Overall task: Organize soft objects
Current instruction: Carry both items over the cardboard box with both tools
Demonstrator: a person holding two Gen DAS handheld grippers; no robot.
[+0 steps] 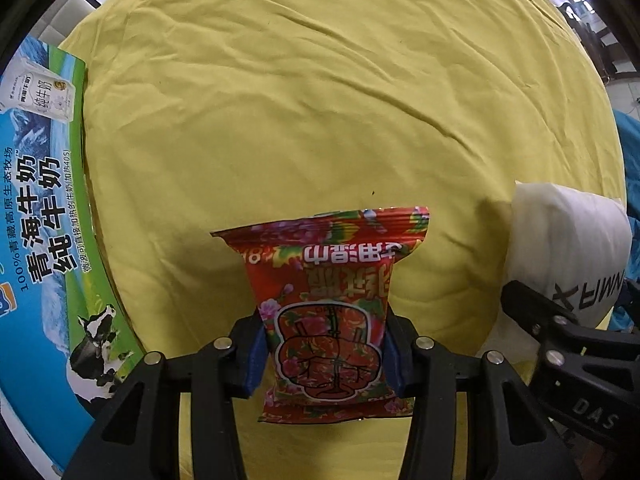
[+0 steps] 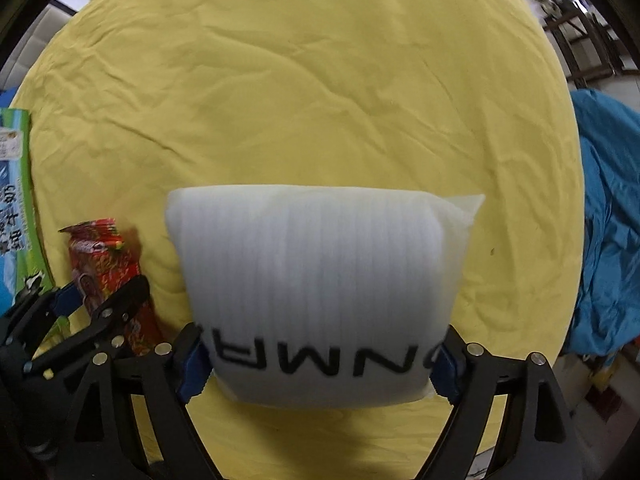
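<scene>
My left gripper (image 1: 326,354) is shut on a red flowered snack packet (image 1: 326,308), holding it above the yellow cloth (image 1: 300,100). My right gripper (image 2: 320,364) is shut on a white foam-wrapped pack with black letters (image 2: 316,280), held above the same cloth (image 2: 300,80). The white pack also shows at the right edge of the left wrist view (image 1: 568,248), with the right gripper's finger (image 1: 532,312) below it. The red packet (image 2: 106,268) and left gripper (image 2: 92,304) show at the lower left of the right wrist view.
A blue and green milk carton box (image 1: 40,220) with a cow picture stands along the cloth's left side; its edge shows in the right wrist view (image 2: 16,184). A blue fabric (image 2: 608,220) lies to the right of the table. Dark chairs (image 2: 580,40) stand far right.
</scene>
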